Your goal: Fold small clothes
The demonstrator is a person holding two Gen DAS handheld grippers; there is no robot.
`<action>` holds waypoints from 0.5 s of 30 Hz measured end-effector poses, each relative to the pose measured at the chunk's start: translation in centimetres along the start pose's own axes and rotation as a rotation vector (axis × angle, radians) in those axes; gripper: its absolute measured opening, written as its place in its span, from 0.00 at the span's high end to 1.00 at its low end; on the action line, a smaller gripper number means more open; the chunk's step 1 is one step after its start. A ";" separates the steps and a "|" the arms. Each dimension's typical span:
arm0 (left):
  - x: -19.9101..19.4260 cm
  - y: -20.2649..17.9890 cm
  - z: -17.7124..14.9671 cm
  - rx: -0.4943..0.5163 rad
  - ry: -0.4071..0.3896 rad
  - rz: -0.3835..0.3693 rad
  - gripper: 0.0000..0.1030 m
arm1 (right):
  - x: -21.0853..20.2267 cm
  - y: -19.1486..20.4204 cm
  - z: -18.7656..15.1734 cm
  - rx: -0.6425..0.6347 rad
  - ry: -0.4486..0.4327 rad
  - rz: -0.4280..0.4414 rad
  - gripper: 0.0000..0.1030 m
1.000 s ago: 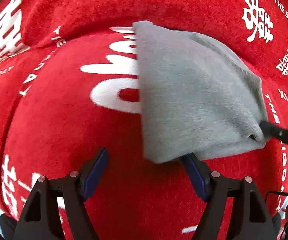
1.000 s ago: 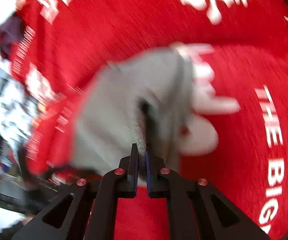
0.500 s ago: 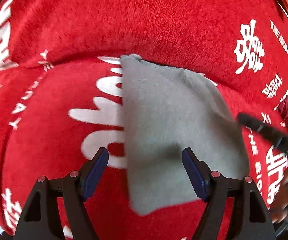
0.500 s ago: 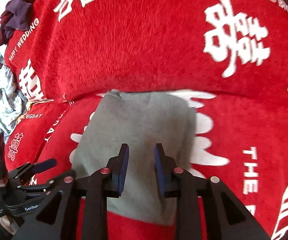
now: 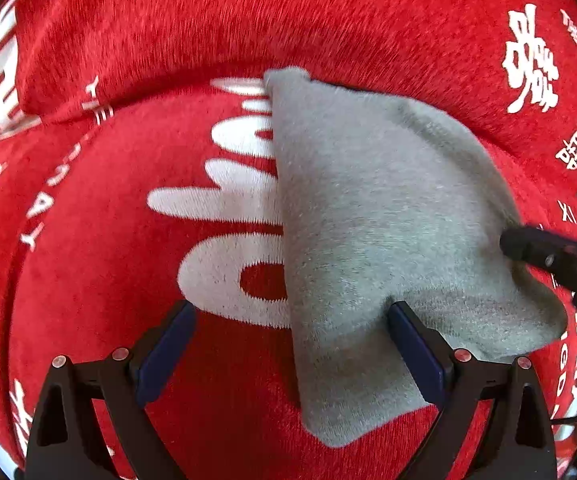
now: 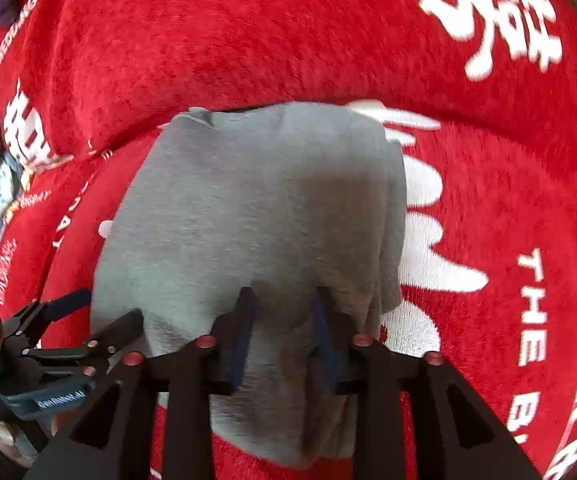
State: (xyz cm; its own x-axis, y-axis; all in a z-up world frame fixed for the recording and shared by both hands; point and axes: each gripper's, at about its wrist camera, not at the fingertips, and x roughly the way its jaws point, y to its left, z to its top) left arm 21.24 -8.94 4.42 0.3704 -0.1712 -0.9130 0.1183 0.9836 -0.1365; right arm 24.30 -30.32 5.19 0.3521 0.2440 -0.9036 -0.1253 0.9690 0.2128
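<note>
One folded grey fleece garment (image 5: 372,240) lies on one red plush blanket with white lettering (image 5: 108,280). Two grippers: left gripper (image 5: 288,344) spread wide, right gripper (image 6: 282,320) parted over the cloth.

The right gripper (image 6: 282,312), jaws parted, sits low over the near edge of a folded grey cloth (image 6: 256,208) on a red blanket (image 6: 248,40), perhaps pressing it, with the left gripper (image 6: 100,312), also parted, at eight o'clock beside the cloth's corner.
</note>
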 end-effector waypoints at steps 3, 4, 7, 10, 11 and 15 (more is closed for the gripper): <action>-1.0 0.4 0.1 0.006 -0.030 -0.015 0.05 | -1.9 1.8 1.1 -0.075 -0.095 -0.071 0.23; -1.1 0.7 0.3 0.000 -0.032 -0.020 0.05 | -2.0 2.0 1.4 -0.089 -0.110 -0.084 0.23; -1.4 1.3 0.9 -0.015 -0.049 -0.026 0.05 | -1.1 2.6 2.6 -0.102 -0.087 -0.103 0.23; -1.8 1.6 1.4 -0.017 -0.061 -0.024 0.05 | 0.4 3.0 3.4 -0.109 -0.056 -0.112 0.23; -1.8 1.6 1.4 -0.016 -0.064 -0.020 0.05 | 0.7 3.2 3.5 -0.114 -0.051 -0.112 0.23; -1.5 2.0 1.9 -0.018 -0.062 -0.006 0.05 | 2.2 3.8 3.4 -0.140 -0.030 -0.103 0.23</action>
State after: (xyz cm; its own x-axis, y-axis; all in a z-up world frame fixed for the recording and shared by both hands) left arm 22.70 -6.78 6.21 0.4265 -0.1795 -0.8865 0.1042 0.9833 -0.1489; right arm 27.81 -25.99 5.26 0.3970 0.1468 -0.9060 -0.2146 0.9746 0.0639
